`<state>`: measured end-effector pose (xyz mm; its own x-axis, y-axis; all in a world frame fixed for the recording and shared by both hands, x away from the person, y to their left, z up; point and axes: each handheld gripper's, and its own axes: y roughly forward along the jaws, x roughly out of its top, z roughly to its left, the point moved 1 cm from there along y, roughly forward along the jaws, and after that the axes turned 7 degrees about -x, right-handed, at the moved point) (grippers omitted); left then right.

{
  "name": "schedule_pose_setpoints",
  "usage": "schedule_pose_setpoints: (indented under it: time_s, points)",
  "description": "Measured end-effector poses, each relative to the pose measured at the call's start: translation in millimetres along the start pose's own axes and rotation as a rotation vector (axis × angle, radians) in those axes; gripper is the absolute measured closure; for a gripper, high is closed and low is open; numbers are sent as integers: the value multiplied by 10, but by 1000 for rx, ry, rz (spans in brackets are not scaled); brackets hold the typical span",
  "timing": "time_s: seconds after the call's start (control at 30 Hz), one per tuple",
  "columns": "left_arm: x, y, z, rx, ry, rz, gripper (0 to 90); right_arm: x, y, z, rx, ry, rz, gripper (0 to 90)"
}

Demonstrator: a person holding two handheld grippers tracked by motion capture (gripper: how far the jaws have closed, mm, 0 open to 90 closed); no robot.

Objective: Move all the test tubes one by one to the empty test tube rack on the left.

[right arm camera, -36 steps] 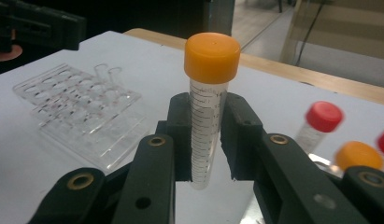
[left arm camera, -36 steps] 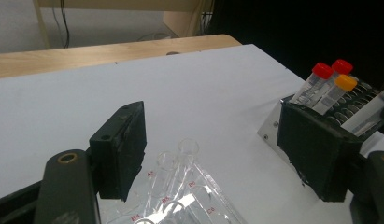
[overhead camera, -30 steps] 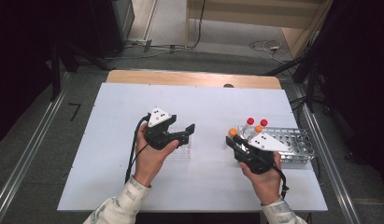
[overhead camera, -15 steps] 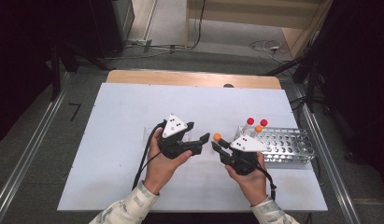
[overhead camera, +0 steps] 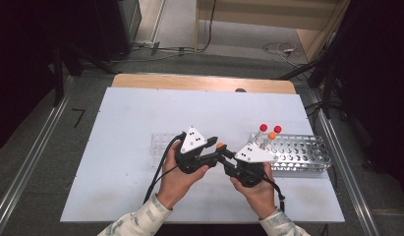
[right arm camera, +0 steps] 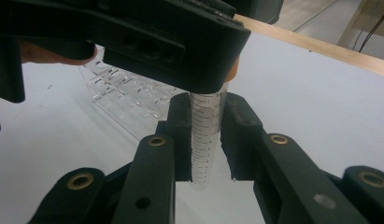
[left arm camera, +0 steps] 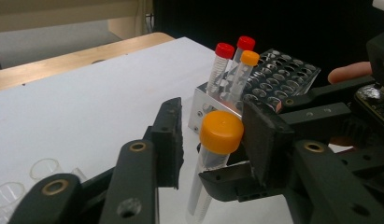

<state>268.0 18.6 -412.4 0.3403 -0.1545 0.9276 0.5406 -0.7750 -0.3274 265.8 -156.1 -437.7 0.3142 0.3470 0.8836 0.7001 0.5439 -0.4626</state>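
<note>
From above, a smooth white table (overhead camera: 130, 118) is being ringed by dark floor. Left gripper (left arm camera: 213, 135) view: jaws are being held apart around an orange-capped tube (left arm camera: 213, 158), near the perforated metal rack (left arm camera: 273, 84). Right gripper (right arm camera: 206, 135) view: the ridged clear tube is being clamped.

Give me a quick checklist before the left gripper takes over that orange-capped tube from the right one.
1. Right gripper clamped on the orange-capped tube: ok.
2. Left gripper open, jaws either side of the cap: ok.
3. Tube upright: ok, only slightly tilted.
4. Left jaws touching the tube: cannot tell.
5. Clear rack has an open slot: ok.
6. Tubes in the metal rack stand apart from both grippers: ok.
</note>
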Motion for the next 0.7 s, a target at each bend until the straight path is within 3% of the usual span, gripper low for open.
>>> schedule_pose_setpoints:
  time_s: [0.47, 0.57, 0.7]
  points:
    - [-8, 3, -9, -11, 9, 8, 704, -2, -3, 8, 8, 0, -3, 705]
    - [19, -38, 13, -10, 6, -6, 705, 6, -16, 8, 43, 18, -15, 538]
    - [90, -150, 74, 1, -9, -35, 705, 20, -55, -2, 54, 29, -50, 352]
